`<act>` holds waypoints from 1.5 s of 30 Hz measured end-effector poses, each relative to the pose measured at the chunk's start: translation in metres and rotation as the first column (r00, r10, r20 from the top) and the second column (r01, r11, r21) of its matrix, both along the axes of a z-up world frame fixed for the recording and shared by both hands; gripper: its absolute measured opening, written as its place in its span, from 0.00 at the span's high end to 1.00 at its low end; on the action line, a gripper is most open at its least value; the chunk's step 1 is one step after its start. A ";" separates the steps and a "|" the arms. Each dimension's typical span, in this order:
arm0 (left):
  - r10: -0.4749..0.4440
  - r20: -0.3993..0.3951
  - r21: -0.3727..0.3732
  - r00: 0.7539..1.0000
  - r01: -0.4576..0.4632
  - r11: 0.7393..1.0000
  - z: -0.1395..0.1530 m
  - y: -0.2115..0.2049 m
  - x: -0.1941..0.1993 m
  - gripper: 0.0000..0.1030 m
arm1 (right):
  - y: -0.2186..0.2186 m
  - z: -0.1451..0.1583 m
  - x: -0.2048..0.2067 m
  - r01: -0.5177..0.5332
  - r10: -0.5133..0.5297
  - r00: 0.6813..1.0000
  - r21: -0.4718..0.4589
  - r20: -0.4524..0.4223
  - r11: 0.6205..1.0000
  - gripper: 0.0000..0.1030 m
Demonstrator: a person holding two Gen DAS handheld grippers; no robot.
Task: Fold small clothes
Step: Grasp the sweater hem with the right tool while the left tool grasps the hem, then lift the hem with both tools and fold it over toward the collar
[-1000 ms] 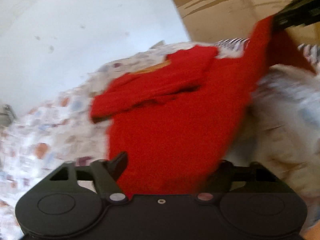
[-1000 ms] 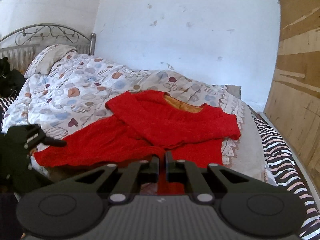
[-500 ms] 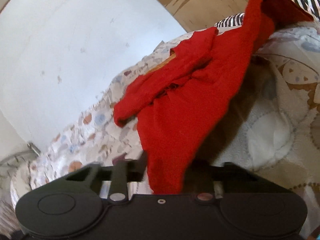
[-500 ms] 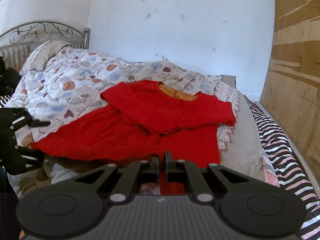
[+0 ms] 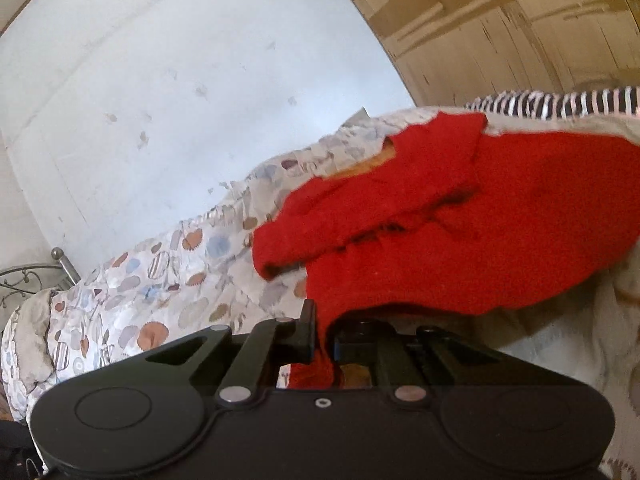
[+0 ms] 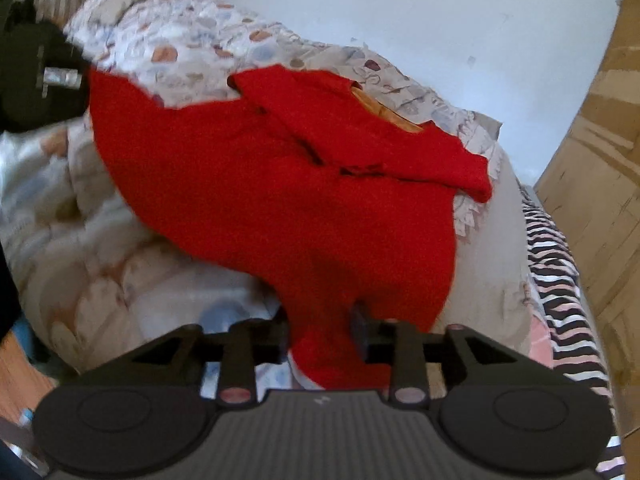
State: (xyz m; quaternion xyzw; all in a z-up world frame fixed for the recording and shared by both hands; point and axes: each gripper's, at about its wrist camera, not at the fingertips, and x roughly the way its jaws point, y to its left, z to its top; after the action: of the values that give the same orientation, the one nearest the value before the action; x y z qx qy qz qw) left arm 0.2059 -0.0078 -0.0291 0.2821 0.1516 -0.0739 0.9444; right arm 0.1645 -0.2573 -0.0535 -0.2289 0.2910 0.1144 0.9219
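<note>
Two corners of the red knitted sweater, spread on the bed's patterned quilt, are in play: the hem fold is under way. One is pinched by the closed left tool; the right tool, lowered, has just been opening, apparently releasing. Smoothing comes next.

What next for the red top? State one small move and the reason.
Probably close the right gripper again on the hem. Its jaws have just been opening and stand apart around the red top, while the left gripper is shut on the other corner, so only one side is held.
</note>
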 end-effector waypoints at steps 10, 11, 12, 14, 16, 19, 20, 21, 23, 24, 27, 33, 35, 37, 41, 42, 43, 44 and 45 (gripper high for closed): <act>0.032 0.049 -0.097 0.998 -0.027 0.995 0.015 0.003 -0.011 0.94 | -0.010 0.000 -0.020 0.063 -0.063 0.994 0.005 0.084 0.998 0.84; 0.031 0.071 -0.093 0.997 -0.024 0.995 0.018 0.002 -0.015 0.94 | -0.012 0.003 -0.022 0.068 -0.069 0.992 0.012 0.107 0.998 0.85; 0.029 0.087 -0.091 0.996 -0.021 0.996 0.020 0.002 -0.018 0.94 | -0.014 0.009 -0.028 0.077 -0.080 0.987 0.022 0.139 0.997 0.86; 0.025 0.097 -0.102 0.995 -0.015 0.995 0.027 0.001 -0.022 0.95 | -0.017 0.021 -0.039 0.091 -0.095 0.975 0.031 0.200 0.995 0.86; 0.027 0.098 -0.134 0.995 -0.014 0.991 0.034 0.003 -0.027 0.95 | -0.020 0.033 -0.049 0.101 -0.108 0.961 0.042 0.253 0.994 0.87; 0.034 0.137 -0.161 0.990 -0.012 0.987 0.047 0.003 -0.039 0.95 | -0.020 0.052 -0.063 0.089 -0.104 0.949 0.065 0.299 0.994 0.88; 0.037 0.155 -0.164 0.987 -0.011 0.986 0.052 0.004 -0.044 0.95 | -0.020 0.059 -0.069 0.080 -0.099 0.946 0.074 0.309 0.994 0.88; 0.038 0.166 -0.170 0.985 -0.010 0.985 0.056 0.004 -0.049 0.95 | -0.019 0.065 -0.074 0.069 -0.092 0.943 0.083 0.320 0.994 0.88; 0.039 0.181 -0.191 0.983 -0.004 0.982 0.067 0.008 -0.060 0.95 | -0.021 0.077 -0.087 0.047 -0.085 0.938 0.120 0.335 0.992 0.89; 0.039 0.184 -0.200 0.982 -0.001 0.980 0.074 0.010 -0.067 0.95 | -0.022 0.084 -0.092 0.038 -0.084 0.936 0.140 0.341 0.989 0.89; 0.023 0.187 -0.236 0.982 0.023 0.972 0.095 0.020 -0.092 0.95 | -0.025 0.108 -0.120 0.012 -0.090 0.929 0.213 0.360 0.977 0.89; -0.087 0.199 -0.248 0.976 0.136 0.959 0.142 0.042 -0.140 0.95 | -0.040 0.168 -0.175 -0.050 -0.088 0.934 0.371 0.347 0.927 0.89; -0.125 0.184 -0.237 0.975 0.168 0.957 0.153 0.046 -0.148 0.95 | -0.042 0.180 -0.182 -0.065 -0.072 0.936 0.372 0.344 0.926 0.89; -0.148 0.155 -0.228 0.977 0.181 0.957 0.159 0.047 -0.148 0.95 | -0.043 0.187 -0.179 -0.069 -0.061 0.943 0.370 0.328 0.926 0.89; -0.140 0.095 -0.220 0.986 0.158 0.963 0.159 0.046 -0.128 0.95 | -0.045 0.187 -0.151 -0.048 -0.060 0.941 0.308 0.333 0.950 0.88; -0.131 0.075 -0.214 0.989 0.144 0.966 0.157 0.045 -0.120 0.95 | -0.047 0.187 -0.139 -0.040 -0.066 0.944 0.311 0.324 0.950 0.88; -0.125 0.046 -0.210 0.991 0.132 0.969 0.156 0.045 -0.107 0.95 | -0.047 0.186 -0.127 -0.028 -0.074 0.943 0.299 0.324 0.954 0.88; -0.122 0.027 -0.212 0.992 0.125 0.969 0.155 0.046 -0.097 0.95 | -0.045 0.182 -0.115 -0.014 -0.080 0.941 0.273 0.329 0.962 0.88; -0.115 0.005 -0.213 0.993 0.114 0.970 0.153 0.046 -0.083 0.95 | -0.044 0.177 -0.101 -0.006 -0.080 0.940 0.251 0.332 0.968 0.88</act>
State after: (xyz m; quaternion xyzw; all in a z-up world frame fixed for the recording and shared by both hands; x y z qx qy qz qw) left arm 0.1231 0.0382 0.1236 0.1875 0.1300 -0.1451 0.9628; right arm 0.0630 -0.3013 0.1230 -0.1225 0.1152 0.0911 0.9815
